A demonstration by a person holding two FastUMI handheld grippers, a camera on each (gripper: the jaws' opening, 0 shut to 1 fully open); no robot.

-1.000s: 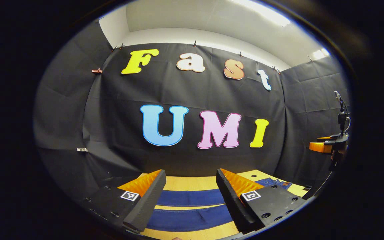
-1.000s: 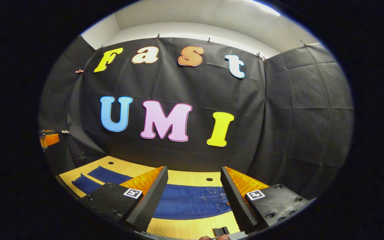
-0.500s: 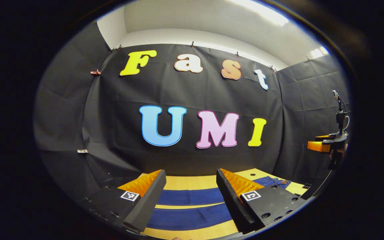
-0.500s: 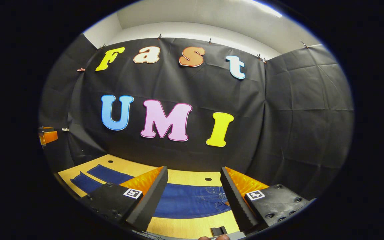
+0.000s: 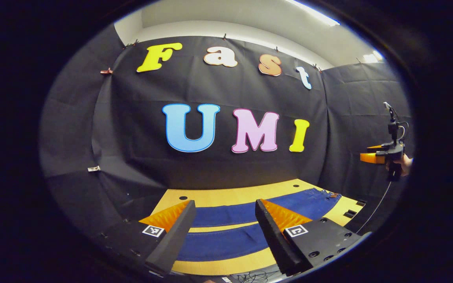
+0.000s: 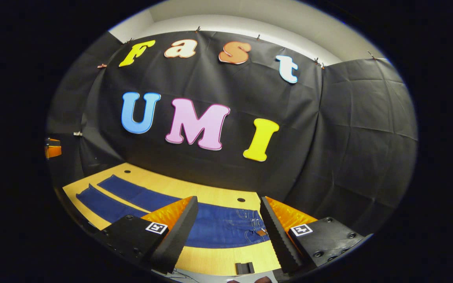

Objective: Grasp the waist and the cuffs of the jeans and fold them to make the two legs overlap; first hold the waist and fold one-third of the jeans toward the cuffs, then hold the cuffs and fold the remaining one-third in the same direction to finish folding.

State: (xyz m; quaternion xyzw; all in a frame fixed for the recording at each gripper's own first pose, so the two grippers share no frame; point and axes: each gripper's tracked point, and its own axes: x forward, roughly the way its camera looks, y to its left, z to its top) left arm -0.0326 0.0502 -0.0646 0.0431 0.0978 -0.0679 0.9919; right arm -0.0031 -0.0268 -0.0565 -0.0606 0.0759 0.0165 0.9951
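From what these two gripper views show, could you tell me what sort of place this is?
Most likely a purpose-built recording booth rather than a home. Black cloth is clipped up as walls on several sides, a bare wooden table holds only the jeans laid out flat, and cables trail at the table's near edge.

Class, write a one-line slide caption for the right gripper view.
Open right gripper poised above the waist of unfolded jeans lying flat on a wooden table.

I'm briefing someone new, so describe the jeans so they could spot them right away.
Look at the wooden table under the black wall. The jeans lie flat across it, legs apart with a strip of wood showing between them; they are the one blue cloth thing there.
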